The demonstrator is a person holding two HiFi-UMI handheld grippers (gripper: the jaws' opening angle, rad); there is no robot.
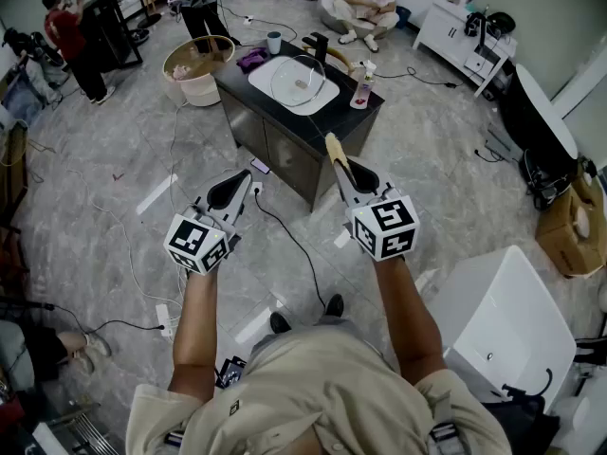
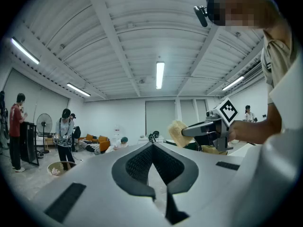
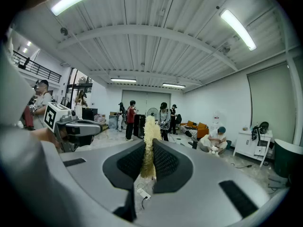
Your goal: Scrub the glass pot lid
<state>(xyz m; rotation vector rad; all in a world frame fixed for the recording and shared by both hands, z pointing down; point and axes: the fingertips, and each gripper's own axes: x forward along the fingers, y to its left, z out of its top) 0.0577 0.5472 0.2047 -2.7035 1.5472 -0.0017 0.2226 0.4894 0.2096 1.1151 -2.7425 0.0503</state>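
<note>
Near: our right gripper (image 1: pixel 334 150), whose jaws are clamping a yellow sponge (image 1: pixel 332 143) that is sticking out lengthwise past the tips.

Beside it: our left gripper (image 1: pixel 248 182), jaws sitting together, carrying nothing.

Far: the glass pot lid (image 1: pixel 299 80), lying in the white sink (image 1: pixel 268 70), well ahead and slightly left of the sponge. We are judging the right gripper nearer.

The glass pot lid (image 1: pixel 301 81) is round and see-through. It lies in the white sink (image 1: pixel 264 76) on the dark table (image 1: pixel 372 114). The fuzzy yellow scrubber (image 3: pixel 151 126) sticks up, squeezed between the jaws of the right gripper (image 3: pixel 148 148).
</note>
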